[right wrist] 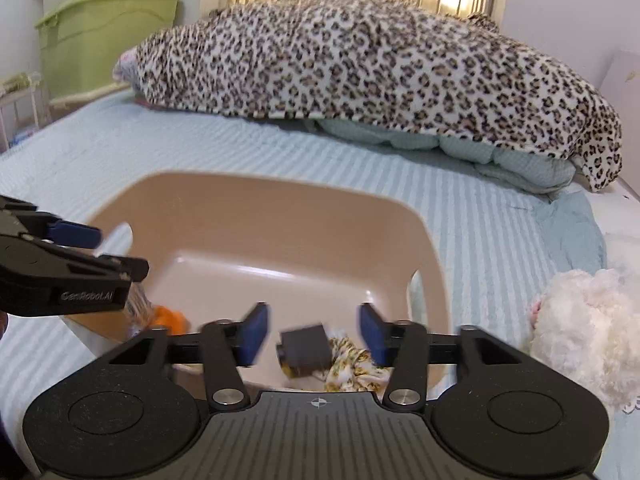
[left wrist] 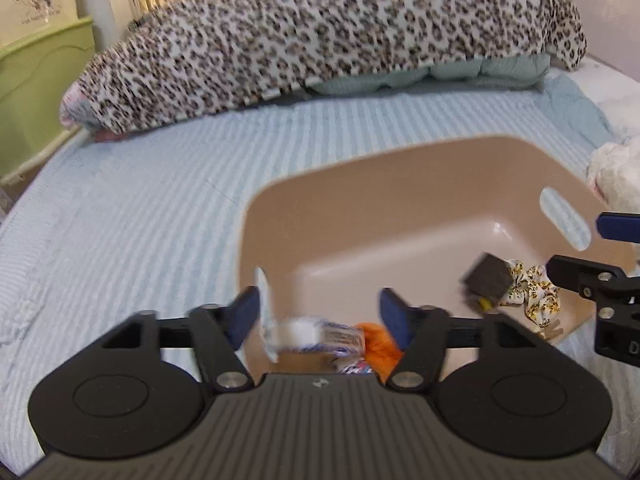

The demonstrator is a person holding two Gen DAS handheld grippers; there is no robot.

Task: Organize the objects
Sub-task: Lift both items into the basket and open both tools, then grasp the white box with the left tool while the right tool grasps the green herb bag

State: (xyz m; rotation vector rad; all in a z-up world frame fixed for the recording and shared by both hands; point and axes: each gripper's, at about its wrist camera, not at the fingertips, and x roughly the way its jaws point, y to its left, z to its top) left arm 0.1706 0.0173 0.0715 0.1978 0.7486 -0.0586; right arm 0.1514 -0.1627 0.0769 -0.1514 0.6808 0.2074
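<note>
Tan plastic basin (left wrist: pixel 360 200) is sitting on the striped light-blue bedspread (left wrist: pixel 140 200), and everything else is being placed relative to it. Left gripper (left wrist: pixel 320 314) is hovering over the basin's near-left corner with its jaws spread wide, grasping nothing; blue pads (left wrist: pixel 244 314) are showing on both fingers. Just below that gap, a blurred white-and-blue packet (left wrist: pixel 316 334) is lying inside the basin at its near edge, touching an orange item (left wrist: pixel 378 340) beside it; what the orange item is cannot be told. Right gripper (right wrist: pixel 316 330) is hanging over the basin's near-right part, jaws also released and apart, nothing between them. Under it a dark grey box (right wrist: pixel 306 350) with a yellow spot on its side is resting in the basin, tilted, touching a white-and-yellow patterned scrunchie (right wrist: pixel 352 364) just beside it. In the left wrist view the same box (left wrist: pixel 488 284) and scrunchie (left wrist: pixel 532 294) are lying in the basin's right part, near the slot handle in its right wall. Beyond the basin a leopard-print blanket (right wrist: pixel 380 60) is lying over a pale green quilt (right wrist: pixel 500 156). A white fluffy toy (right wrist: pixel 580 328) is sitting on the bedspread just right of the basin. A green bin (right wrist: pixel 108 32) is standing well beyond the basin's left side, off the bed.
</note>
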